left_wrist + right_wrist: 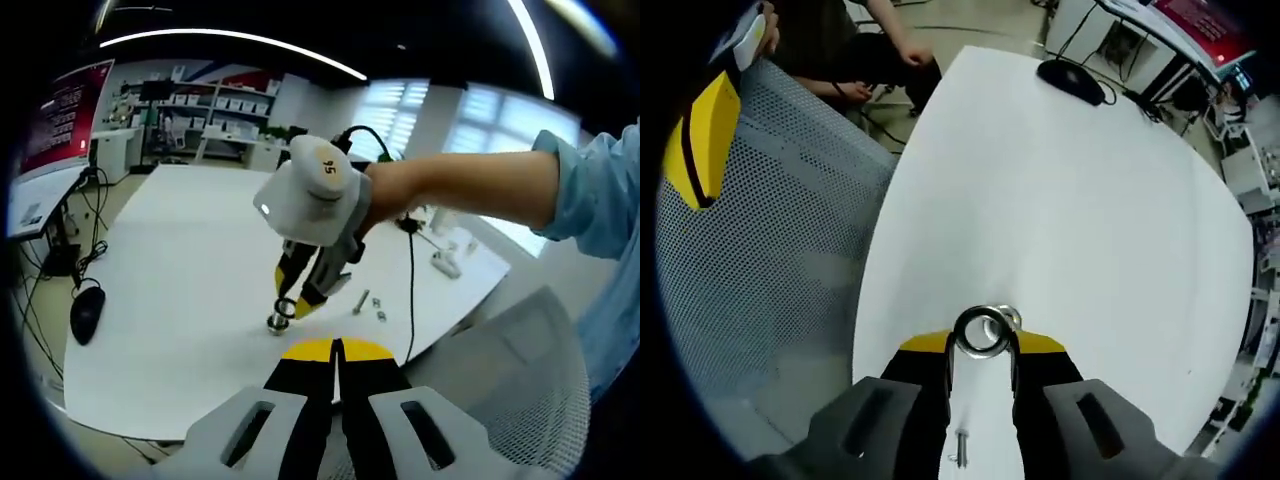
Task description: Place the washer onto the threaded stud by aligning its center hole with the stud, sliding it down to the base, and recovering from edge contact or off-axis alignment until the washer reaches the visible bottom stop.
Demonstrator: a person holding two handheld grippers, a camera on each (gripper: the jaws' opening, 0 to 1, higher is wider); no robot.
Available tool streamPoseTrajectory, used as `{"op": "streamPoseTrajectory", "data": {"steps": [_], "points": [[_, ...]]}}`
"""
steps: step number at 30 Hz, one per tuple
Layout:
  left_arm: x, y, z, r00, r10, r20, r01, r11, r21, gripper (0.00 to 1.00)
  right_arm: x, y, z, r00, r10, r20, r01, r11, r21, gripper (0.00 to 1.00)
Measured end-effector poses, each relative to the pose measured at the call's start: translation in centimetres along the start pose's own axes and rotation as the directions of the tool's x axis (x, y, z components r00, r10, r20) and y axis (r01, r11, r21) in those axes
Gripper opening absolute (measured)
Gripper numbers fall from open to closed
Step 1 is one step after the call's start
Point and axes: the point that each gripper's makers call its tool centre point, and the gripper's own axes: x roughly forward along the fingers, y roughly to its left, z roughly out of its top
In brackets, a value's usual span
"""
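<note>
Over the white tabletop (1090, 200), my right tongs (983, 345) pinch the silver ring washer (982, 331) just above the short threaded stud (276, 320); next I centre the hole and lower. My left tongs (337, 352) are pressed together.

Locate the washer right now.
The washer sits clamped between the right gripper tips, low-centre in the right gripper view, directly over the stud on the white table.

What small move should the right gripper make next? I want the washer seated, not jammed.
Probably ease the washer straight down: the right gripper holds it just above the stud, whose top peeks past the washer's rim, so nudge to centre the hole first.
</note>
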Motion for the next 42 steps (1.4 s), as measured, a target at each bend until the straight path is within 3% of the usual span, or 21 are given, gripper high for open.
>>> {"op": "streamPoseTrajectory", "data": {"steps": [18, 42], "points": [[0.0, 0.0, 0.0, 1.0, 0.001, 0.001, -0.001, 1.0, -0.003, 0.0, 1.2, -1.8, -1.0, 0.998, -0.053, -0.03, 0.054, 0.998, 0.036, 0.22], [0.1, 0.0, -0.4, 1.0, 0.007, -0.024, -0.008, 1.0, -0.009, 0.0, 5.3, -1.6, -1.5, 0.998, 0.019, -0.066, -0.014, 0.997, 0.072, 0.22]]}}
